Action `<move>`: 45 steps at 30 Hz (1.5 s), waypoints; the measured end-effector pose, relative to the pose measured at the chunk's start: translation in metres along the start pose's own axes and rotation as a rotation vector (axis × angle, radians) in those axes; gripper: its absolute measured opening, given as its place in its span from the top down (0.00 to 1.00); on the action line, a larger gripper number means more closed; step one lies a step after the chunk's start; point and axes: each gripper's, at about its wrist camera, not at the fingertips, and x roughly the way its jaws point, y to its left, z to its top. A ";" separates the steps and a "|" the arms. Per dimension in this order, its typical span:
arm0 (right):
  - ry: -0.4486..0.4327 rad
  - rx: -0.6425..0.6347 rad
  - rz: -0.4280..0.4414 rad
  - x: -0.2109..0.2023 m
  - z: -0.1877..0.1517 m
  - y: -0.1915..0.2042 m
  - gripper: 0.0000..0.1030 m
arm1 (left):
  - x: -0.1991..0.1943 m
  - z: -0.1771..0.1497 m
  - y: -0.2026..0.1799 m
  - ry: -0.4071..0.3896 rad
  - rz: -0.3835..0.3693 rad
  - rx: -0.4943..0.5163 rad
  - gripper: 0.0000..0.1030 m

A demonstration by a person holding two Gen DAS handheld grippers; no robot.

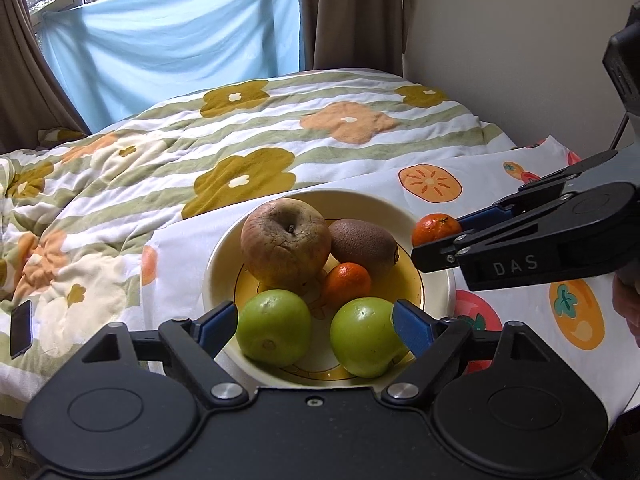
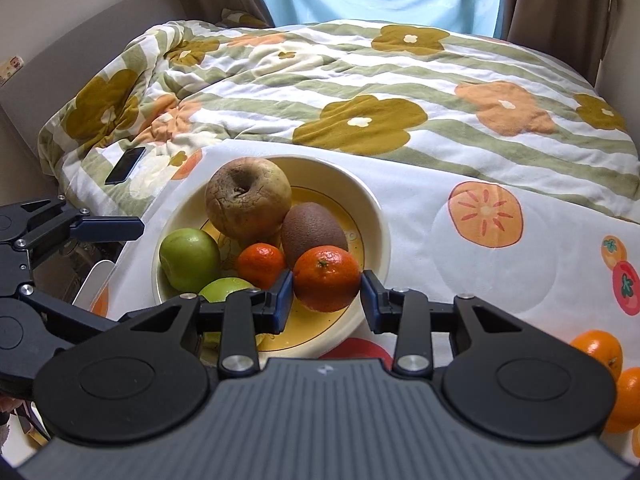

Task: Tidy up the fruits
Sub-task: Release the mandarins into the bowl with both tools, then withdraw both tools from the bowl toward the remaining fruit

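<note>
**Plate nearly full, one tangerine in your right grip**

Far left on the quilt (image 2: 360, 80): a dark phone (image 2: 125, 165), well clear of the cloth (image 2: 500, 280). Your left gripper (image 1: 314, 322) stands released, jaws spread low over the plate's near edge, nothing clamped; a green apple (image 1: 274, 326) and a second green apple (image 1: 366, 336) sit between the pads. The cream plate (image 2: 378, 216) also holds a wrinkled brown apple (image 2: 248, 198), a small tangerine (image 2: 261, 264) and a kiwi (image 2: 312, 232). Your right gripper (image 2: 326, 292) is clenched on a larger tangerine (image 2: 327, 278), held over the plate's right side. Far right on the cloth: two more oranges (image 2: 600, 350), touching each other.
</note>
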 end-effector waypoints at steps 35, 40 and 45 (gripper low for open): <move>-0.127 0.033 -0.061 -0.055 -0.021 -0.014 0.00 | -0.038 -0.009 -0.023 -0.051 0.064 -0.060 0.09; -0.154 0.075 -0.073 -0.083 -0.031 -0.035 0.00 | -0.053 -0.005 -0.049 -0.093 0.095 -0.040 0.04; -0.161 0.114 -0.109 -0.109 -0.047 -0.062 0.00 | -0.067 0.001 -0.078 -0.122 0.085 -0.029 0.04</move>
